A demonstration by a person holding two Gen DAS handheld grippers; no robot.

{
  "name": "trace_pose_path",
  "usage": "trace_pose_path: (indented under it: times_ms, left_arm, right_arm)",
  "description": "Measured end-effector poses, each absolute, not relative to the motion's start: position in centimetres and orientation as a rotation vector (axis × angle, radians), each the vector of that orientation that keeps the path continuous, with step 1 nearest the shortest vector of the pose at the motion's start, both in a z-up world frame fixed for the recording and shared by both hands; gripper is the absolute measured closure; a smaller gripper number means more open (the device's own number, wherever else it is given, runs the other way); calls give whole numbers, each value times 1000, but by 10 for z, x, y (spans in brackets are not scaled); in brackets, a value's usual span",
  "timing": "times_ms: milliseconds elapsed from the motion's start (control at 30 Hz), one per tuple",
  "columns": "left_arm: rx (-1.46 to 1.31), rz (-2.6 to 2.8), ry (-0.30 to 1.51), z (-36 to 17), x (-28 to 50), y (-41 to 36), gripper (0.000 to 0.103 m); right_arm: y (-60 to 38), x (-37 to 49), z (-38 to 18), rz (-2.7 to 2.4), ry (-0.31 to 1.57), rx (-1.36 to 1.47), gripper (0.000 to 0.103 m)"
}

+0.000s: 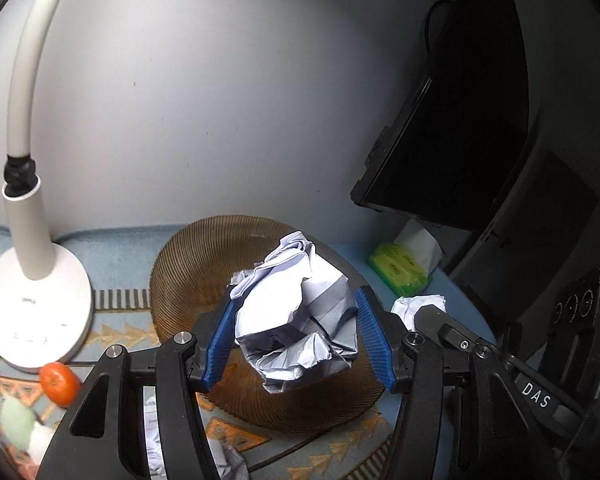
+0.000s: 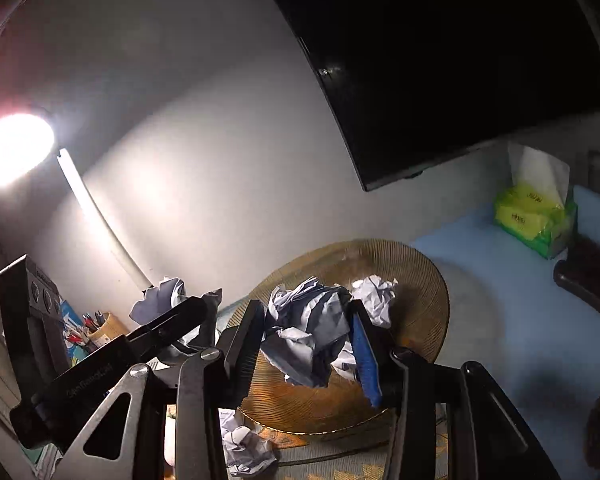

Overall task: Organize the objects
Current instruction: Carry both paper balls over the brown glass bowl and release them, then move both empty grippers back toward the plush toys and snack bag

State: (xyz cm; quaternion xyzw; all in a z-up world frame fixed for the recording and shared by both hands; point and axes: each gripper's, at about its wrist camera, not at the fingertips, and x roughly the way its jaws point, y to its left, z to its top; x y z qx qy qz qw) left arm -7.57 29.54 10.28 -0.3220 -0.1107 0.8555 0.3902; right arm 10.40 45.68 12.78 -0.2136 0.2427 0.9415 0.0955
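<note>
The landmark here is the round ribbed tray (image 1: pixel 188 264), brown and gold, lying on the patterned cloth.

Behind and to the right of the tray hangs a dark screen (image 1: pixel 452 120); to the tray's left stands a white desk lamp (image 1: pixel 32 320), with an orange fruit (image 1: pixel 59 383) just in front of its base. Right of the tray sits a green tissue pack (image 1: pixel 400 268).

Over the tray, the left gripper (image 1: pixel 296 336) has its blue pads closed partway on a large crumpled paper ball (image 1: pixel 296 320), pressing it from both sides, clear of the tray's surface. The right gripper (image 2: pixel 308 348) likewise pinches a second, greyer paper wad (image 2: pixel 308 332) above the tray. A smaller white paper scrap (image 2: pixel 374 292) lies on the tray behind that wad, and another crumple (image 2: pixel 244 448) rests on the cloth at the tray's near edge.

I judge the paper very light and soft: it will crush rather than resist, so a gentle squeeze across the bulkiest middle holds best. Loose flaps at the edges would likely tear or slip out, and a released ball may spring open or roll.
</note>
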Motion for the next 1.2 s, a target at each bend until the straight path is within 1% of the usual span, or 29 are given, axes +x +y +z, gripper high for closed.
trace_pose_path:
  times_ms: [67,100,133,167,200,233,267,367,467,633,667,700,733,767,833,900,933,967,1000,1033,1133,1200]
  left_arm:
    - [-843,2205,-249,94,-84,301,44]
    - [-853,2223,-231,91,-86,304,34]
    - [-864,2234,-216,88,-87,306,28]
    - [-870,2239,-206,86,-87,307,21]
    - [-870,2241,-201,85,-86,308,19]
    - [-874,2239,-197,85,-84,307,19]
    - [-881,2232,-196,84,-82,306,19]
    - [-880,2219,-203,93,-71,295,19]
    - [-826,2260,-201,113,-53,272,19]
    - [-717,2365,-204,148,-5,211,19]
    - [-703,2378,-226,154,4,194,16]
    - [-694,2397,-252,160,11,178,7]
    - [-676,2425,-281,165,21,160,2]
    - [-647,2465,-313,169,32,139,0]
    - [-631,2631,-341,173,51,103,0]
    - [-671,2771,-346,170,61,68,0]
    - [-687,2800,-355,164,64,50,0]
    - [-714,2826,-363,156,67,34,0]
    - [-750,2854,-364,146,68,20,0]
    - [-787,2887,-354,133,69,8,0]
    - [-919,2930,-287,82,66,-12,0]
    - [-1001,2906,-272,52,61,-18,1]
  right_arm:
    - [459,99,120,2763,697,-647,61]
    - [459,95,117,2756,680,-666,61]
    - [459,92,114,2751,679,-692,60]
    - [460,89,112,2748,692,-717,53]
    - [460,89,110,2741,712,-722,49]
    - [462,92,110,2731,729,-706,39]
    - [463,97,112,2723,736,-680,35]
    - [466,115,125,2710,732,-628,35]
    - [466,134,142,2728,746,-568,35]
    - [440,165,174,2786,698,-536,35]
    - [433,170,179,2808,687,-534,35]
    - [426,174,184,2832,669,-530,35]
    - [418,179,189,2857,647,-522,35]
    - [410,184,194,2877,629,-519,35]
    - [393,192,200,2916,612,-520,35]
    - [375,196,200,2957,616,-532,33]
    - [365,197,197,2979,623,-545,27]
    - [355,196,190,2991,627,-562,13]
    - [346,195,181,2992,628,-582,7]
    - [335,192,169,2995,622,-615,4]
    - [300,175,118,3027,523,-729,4]
    - [279,164,81,3063,345,-780,4]
